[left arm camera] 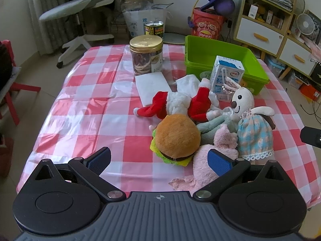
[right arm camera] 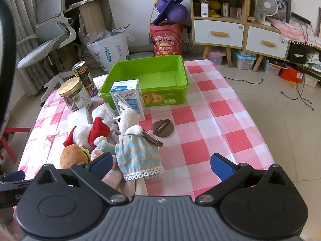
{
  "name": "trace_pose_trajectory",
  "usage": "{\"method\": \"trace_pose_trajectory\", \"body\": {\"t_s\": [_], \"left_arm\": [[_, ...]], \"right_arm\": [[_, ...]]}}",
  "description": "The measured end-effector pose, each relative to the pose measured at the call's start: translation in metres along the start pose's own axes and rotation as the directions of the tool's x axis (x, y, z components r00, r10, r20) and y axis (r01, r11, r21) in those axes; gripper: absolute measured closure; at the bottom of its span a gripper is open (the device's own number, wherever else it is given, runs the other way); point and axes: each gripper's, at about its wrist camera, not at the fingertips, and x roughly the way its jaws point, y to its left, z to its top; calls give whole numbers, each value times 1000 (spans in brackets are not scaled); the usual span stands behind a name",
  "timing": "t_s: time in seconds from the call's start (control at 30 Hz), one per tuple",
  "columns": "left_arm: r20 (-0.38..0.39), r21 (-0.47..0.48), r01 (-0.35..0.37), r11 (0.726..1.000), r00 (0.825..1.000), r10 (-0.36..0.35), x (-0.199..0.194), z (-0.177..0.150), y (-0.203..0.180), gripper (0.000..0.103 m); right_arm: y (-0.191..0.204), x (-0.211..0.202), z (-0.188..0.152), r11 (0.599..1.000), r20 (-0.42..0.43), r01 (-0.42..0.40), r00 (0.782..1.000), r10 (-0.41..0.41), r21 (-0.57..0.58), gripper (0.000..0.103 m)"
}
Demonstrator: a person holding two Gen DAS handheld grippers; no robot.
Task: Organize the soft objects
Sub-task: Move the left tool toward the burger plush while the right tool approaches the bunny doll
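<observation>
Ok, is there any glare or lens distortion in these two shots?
Left wrist view: daylight glare streaks the glossy checked tablecloth, and the fisheye bows the table edges. Right wrist view: the shelf unit and floor curve near the rim, and a dark blurred band crosses the left edge; the green bin stays sharp.

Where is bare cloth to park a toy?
Free: right of the brown disc, out to the table edge, and left of the burger plush. Crowded: the toy pile around the bunny doll, up to the green bin.
</observation>
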Motion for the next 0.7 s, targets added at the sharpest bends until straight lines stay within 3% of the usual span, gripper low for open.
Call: {"method": "trace_pose_trajectory", "body": {"t_s": [0.43, 0.7], "left_arm": [[1, -46, 45, 998, 999, -45, 14, -1, 26, 5], [22, -28, 165, 986, 986, -164, 37, -8, 37, 5]], "right_arm": [[-5, 7, 2, 999, 6, -27, 1000, 27, 18, 22], [-5, 28, -4, 980, -9, -196, 981, 196, 29, 22]]}}
